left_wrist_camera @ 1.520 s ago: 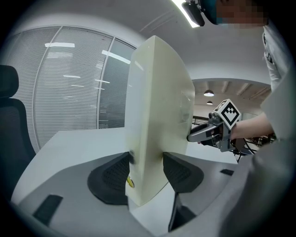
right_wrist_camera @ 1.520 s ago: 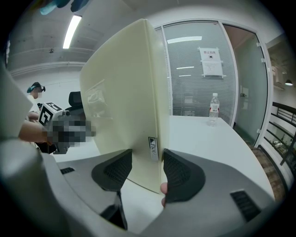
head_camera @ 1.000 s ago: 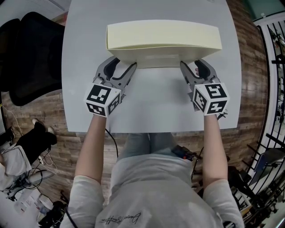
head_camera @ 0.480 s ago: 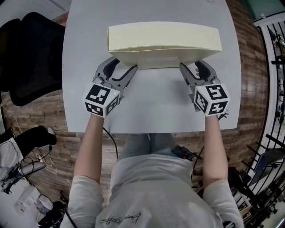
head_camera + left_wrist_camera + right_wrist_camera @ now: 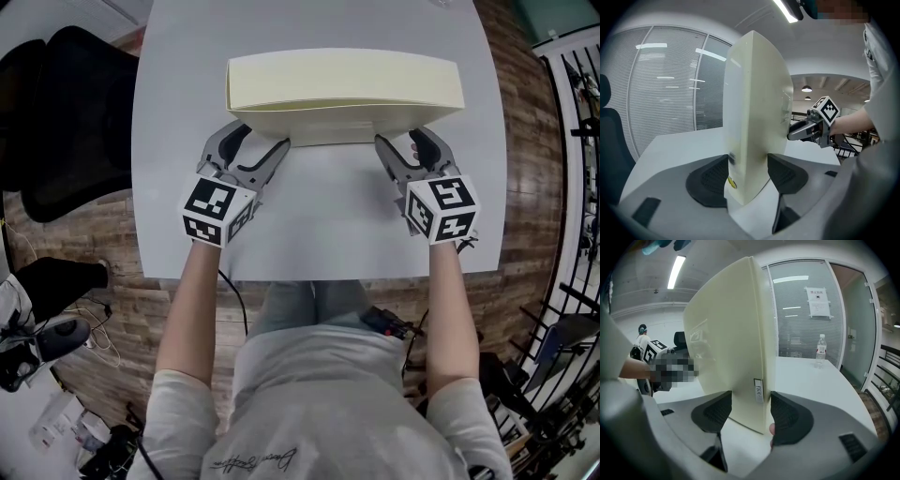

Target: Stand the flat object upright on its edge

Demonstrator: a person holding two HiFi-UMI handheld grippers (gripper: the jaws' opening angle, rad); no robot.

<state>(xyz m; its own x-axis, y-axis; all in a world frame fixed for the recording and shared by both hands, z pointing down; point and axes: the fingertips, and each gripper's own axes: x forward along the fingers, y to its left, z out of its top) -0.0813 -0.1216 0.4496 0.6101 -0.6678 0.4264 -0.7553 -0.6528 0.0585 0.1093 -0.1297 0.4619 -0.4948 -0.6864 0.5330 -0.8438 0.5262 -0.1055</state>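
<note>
Letting go without toppling it is, in my judgement, the step in hand: the flat object [image 5: 342,80] already stands on its long edge on the counter [image 5: 319,225], in the far half and parallel to the near edge, with both ends well inside the left and right edges. To do this well, both grippers should widen evenly and together, so neither face gets a last sideways nudge. Each should then back straight toward the near edge, along the line of its own jaws, without lifting or twisting. A short pause once the pads are free would show whether the object balances alone. If it leans, closing again beats chasing it.

The left gripper [image 5: 258,141] sits at the object's near left corner, jaws opening, with the cream panel's lower corner between them. In the left gripper view its pads [image 5: 712,176] stand at either face. The left one is right against the panel, the right one just off it, so I read no real clamp. Between the two grippers the object shows upright, its bottom edge on the counter.

The right gripper [image 5: 401,141] mirrors this at the near right corner, jaws also opening and the panel's end between them. One of its pads [image 5: 790,418] lies close beside the labelled edge and the other stands slightly apart. This side, too, looks released rather than gripped.
</note>
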